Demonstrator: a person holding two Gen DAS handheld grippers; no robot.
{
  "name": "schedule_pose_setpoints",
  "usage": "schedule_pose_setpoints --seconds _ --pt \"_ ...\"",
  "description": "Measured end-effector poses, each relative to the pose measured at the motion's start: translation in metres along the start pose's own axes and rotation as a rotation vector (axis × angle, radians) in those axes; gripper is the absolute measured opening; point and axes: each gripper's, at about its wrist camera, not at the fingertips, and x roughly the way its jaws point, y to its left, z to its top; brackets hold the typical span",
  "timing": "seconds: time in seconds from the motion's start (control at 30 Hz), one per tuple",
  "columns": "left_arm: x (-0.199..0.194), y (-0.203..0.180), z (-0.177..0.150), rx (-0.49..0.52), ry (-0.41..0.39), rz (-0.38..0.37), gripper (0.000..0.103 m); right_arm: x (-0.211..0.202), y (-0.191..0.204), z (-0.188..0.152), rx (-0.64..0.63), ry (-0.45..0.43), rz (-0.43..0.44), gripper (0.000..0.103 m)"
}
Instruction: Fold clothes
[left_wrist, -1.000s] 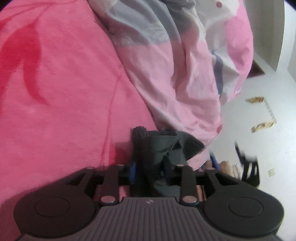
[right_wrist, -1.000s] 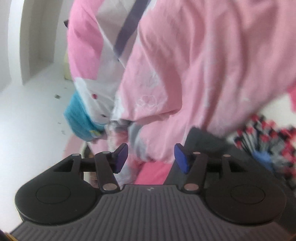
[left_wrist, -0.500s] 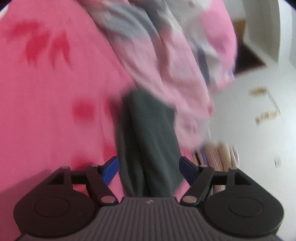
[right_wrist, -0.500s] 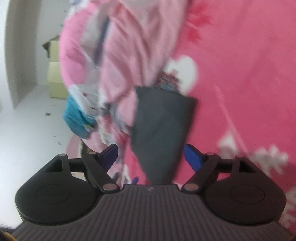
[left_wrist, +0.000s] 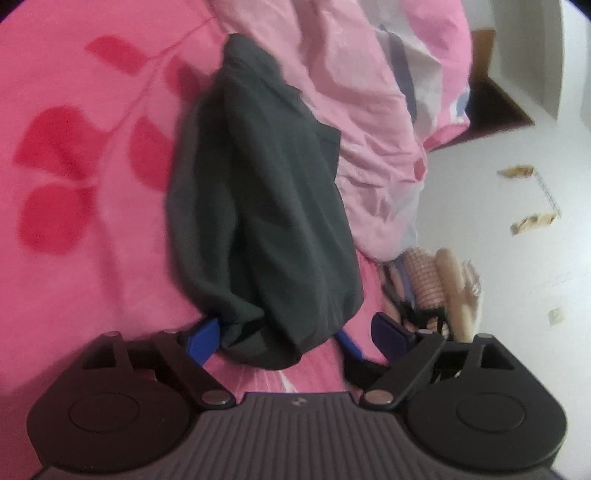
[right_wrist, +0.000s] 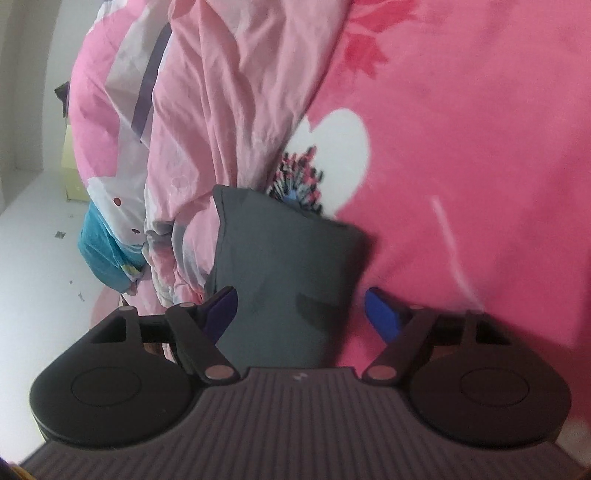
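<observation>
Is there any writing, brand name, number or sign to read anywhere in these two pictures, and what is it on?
No readable text in either view.
left gripper: small pale mark on its ribbed body, too small to read.
right gripper: the same kind of mark, also unreadable.
dark grey garment: no label or print showing.
pink bedspread: flower pattern only.

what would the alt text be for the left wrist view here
A dark grey garment lies bunched on a bright pink blanket with red leaf prints, its near end between the blue pads of the open left gripper. A rumpled pale pink quilt lies beside it, white floor beyond.
</observation>
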Motion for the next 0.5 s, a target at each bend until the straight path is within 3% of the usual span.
schedule_pose_setpoints --seconds 0.07,0.13,0.23,0.33,0.5 --pt "0.009 -0.009 -0.002 0.047 -0.017 0.041 0.079 0.011 0.002 0.006 -0.009 -0.001 0.009 0.068" --pt "0.017 -0.015 -0.003 0.068 -0.030 0.084 0.051 0.021 -0.001 0.006 0.023 0.010 0.023 0.043" --pt "0.024 -0.013 -0.002 0.049 -0.036 0.123 0.026 0.034 -0.005 0.005 0.070 0.028 0.044 0.012" --pt "0.018 -0.008 0.002 0.019 -0.015 0.105 0.016 0.030 0.000 -0.008 0.068 0.015 0.052 0.009" --pt "-0.022 -0.009 0.004 0.020 0.051 0.032 0.014 -0.003 0.016 -0.033 0.080 0.021 0.104 0.008"
